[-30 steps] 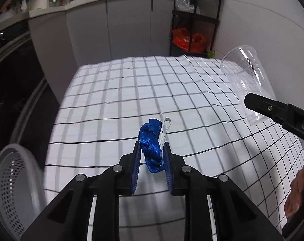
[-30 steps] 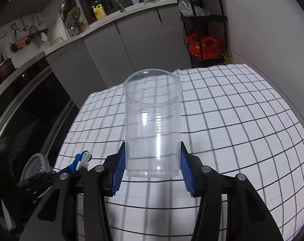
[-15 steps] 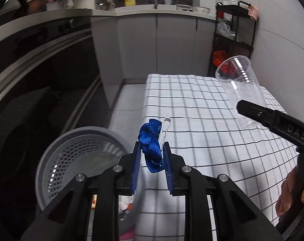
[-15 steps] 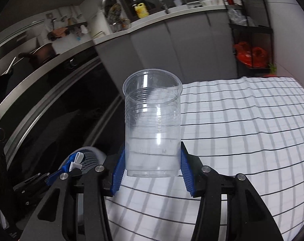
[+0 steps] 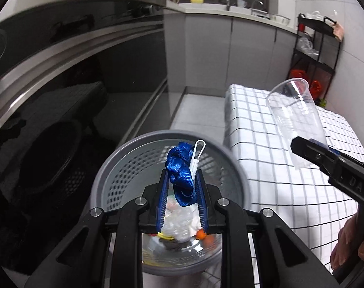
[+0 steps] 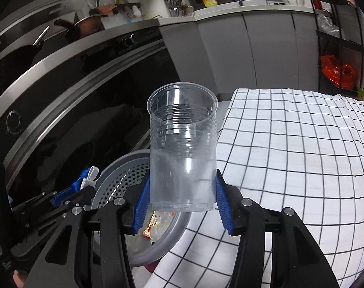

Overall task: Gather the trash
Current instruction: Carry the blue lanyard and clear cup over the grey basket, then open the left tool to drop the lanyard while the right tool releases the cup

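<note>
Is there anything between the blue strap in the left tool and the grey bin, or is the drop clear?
Nothing visible blocks it. The left tool holds the blue strap right above the open grey bin, which has no lid and only some trash at its bottom. The clear cup in the right tool is off to the side.

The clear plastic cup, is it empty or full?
Empty. The clear plastic cup shows the dark oven and grey basket straight through its walls; nothing sits inside.

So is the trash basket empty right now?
No, the grey basket already holds crumpled wrappers and other scraps at its bottom, seen below the left gripper.
</note>
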`<action>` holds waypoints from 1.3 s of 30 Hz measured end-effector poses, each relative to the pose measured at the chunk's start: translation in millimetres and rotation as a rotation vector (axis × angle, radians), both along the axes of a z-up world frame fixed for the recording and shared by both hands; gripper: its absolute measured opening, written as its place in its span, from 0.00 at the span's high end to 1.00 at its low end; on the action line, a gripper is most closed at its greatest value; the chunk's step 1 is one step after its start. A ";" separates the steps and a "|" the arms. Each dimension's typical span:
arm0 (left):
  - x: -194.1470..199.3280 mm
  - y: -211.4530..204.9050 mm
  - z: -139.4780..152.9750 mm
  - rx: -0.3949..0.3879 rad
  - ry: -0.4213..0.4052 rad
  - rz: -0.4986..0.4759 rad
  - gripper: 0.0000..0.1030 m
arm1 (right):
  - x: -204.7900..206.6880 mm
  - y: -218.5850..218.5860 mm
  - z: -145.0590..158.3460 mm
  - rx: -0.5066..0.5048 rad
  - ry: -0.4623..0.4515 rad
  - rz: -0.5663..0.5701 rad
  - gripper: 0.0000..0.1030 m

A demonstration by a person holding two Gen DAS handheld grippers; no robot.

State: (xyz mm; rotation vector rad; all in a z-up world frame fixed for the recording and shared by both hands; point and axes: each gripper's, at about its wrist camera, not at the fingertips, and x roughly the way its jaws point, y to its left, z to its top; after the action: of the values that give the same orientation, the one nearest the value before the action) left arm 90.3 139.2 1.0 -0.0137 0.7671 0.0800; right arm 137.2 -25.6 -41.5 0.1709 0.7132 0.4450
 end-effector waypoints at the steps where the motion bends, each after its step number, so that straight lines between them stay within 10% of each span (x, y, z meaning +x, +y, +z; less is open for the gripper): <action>1: 1.1 4.6 -1.0 -0.002 0.003 0.005 0.78 | -1.3 5.7 -1.4 -0.006 0.003 0.009 0.53; 32: 3.4 64.0 -34.5 -0.018 0.035 0.095 0.71 | 9.4 86.8 -49.4 -0.081 0.076 0.166 0.53; 39: -2.1 66.7 -28.8 -0.018 0.000 0.114 0.38 | 4.1 83.4 -44.6 -0.069 0.056 0.161 0.44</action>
State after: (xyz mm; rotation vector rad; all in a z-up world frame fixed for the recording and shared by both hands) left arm 88.3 205.9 -27.8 -0.0748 0.7663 0.1818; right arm 141.3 57.8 -86.1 0.0615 0.7994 0.5697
